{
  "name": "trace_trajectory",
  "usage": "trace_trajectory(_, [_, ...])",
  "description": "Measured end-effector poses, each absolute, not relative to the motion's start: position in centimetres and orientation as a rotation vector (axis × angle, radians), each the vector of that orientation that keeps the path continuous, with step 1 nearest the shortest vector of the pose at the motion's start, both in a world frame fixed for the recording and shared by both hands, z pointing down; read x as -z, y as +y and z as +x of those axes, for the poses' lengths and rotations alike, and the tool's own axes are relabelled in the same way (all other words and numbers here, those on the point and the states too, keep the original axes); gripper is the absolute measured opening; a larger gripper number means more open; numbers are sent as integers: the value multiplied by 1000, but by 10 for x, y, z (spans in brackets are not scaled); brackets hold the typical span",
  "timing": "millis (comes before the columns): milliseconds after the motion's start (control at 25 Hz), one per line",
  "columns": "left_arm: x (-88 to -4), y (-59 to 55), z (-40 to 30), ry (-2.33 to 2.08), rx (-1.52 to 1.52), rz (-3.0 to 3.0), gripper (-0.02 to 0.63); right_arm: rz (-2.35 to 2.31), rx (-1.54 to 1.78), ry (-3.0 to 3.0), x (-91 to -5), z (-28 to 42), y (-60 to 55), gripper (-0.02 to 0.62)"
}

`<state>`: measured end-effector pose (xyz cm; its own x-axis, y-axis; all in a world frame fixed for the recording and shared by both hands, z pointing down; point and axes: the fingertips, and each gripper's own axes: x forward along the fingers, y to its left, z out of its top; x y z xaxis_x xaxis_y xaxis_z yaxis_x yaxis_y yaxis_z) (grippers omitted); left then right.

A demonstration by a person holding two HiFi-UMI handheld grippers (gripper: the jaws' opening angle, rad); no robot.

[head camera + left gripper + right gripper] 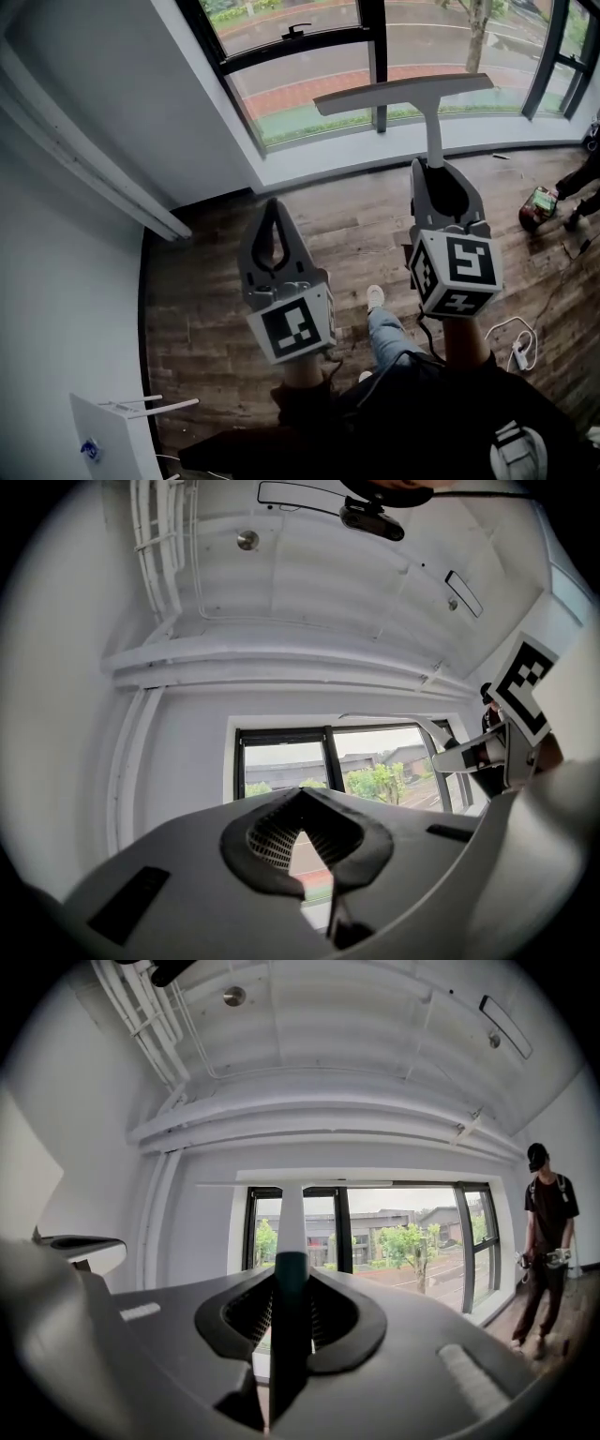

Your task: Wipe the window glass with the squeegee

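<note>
The squeegee (403, 94) is white and T-shaped, its blade held level in front of the lower window glass (300, 28). My right gripper (434, 169) is shut on its handle and points at the window. In the right gripper view the dark handle (291, 1288) runs up between the jaws of my right gripper (291, 1265) to the white blade (295, 1184) across the window top. My left gripper (274, 217) hangs to the left over the wooden floor, shut and holding nothing. In the left gripper view its jaw tips (302, 794) meet, and the squeegee (441, 738) shows at the right.
A white wall with a rail (84, 159) runs along the left. A white router (112, 431) stands at the bottom left. A power strip and cables (518, 352) lie at the right. Another person (544, 1232) stands by the right window, near a green object (539, 204).
</note>
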<state>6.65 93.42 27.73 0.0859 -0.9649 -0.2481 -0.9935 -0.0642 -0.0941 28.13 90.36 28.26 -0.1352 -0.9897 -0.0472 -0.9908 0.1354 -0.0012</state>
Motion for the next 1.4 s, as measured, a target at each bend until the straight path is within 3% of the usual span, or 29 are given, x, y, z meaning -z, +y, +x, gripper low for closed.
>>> trace_trajectory(760, [-269, 566, 77, 2019, -190, -2120, 0, -2053, -52, 2382, -277, 299, 528, 72])
trace_trajectory(1400, [-246, 241, -9, 1950, -205, -2122, 0, -2152, -65, 2247, -265, 233, 215, 72])
